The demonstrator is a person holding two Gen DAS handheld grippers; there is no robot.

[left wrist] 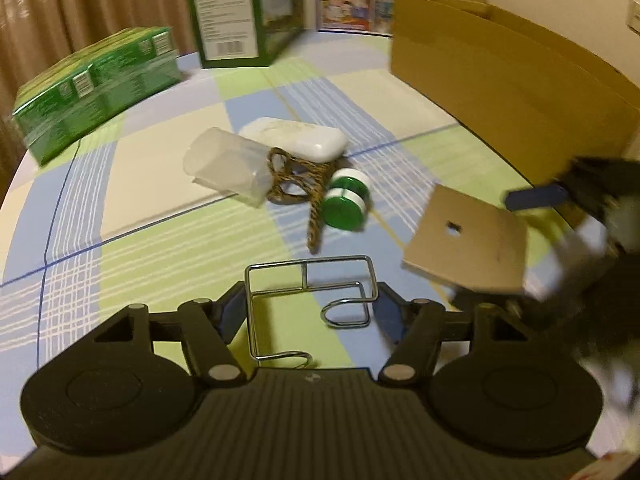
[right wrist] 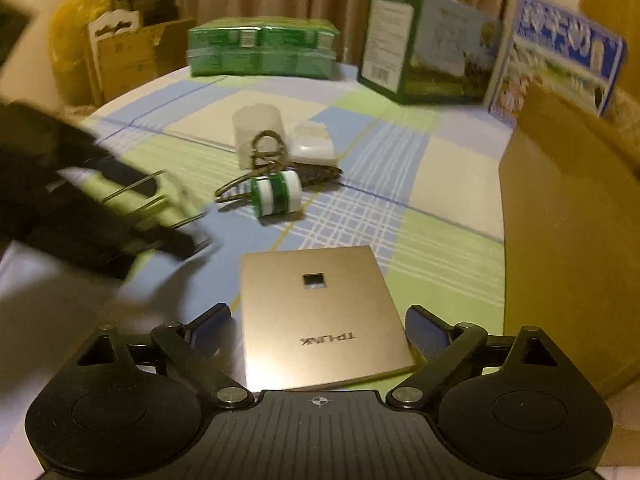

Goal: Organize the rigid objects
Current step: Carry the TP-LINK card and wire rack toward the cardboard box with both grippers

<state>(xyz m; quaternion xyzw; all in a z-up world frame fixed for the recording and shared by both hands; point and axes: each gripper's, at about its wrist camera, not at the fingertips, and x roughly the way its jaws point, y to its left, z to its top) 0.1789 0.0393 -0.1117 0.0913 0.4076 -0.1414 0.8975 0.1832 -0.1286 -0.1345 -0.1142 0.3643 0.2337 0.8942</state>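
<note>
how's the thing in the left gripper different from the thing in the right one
The wire rack is an open frame of bent shiny metal rod you can see the cloth through; the gold TP-LINK plate is a solid flat square with one small square hole. The rack is bare, the plate carries printed lettering. Both are rigid and each sits between a gripper's fingers, the left gripper and the right gripper.

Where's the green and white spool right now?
The green and white spool lies on its side mid-table, just in front of the patterned glasses and white case, left of the cardboard box.
</note>
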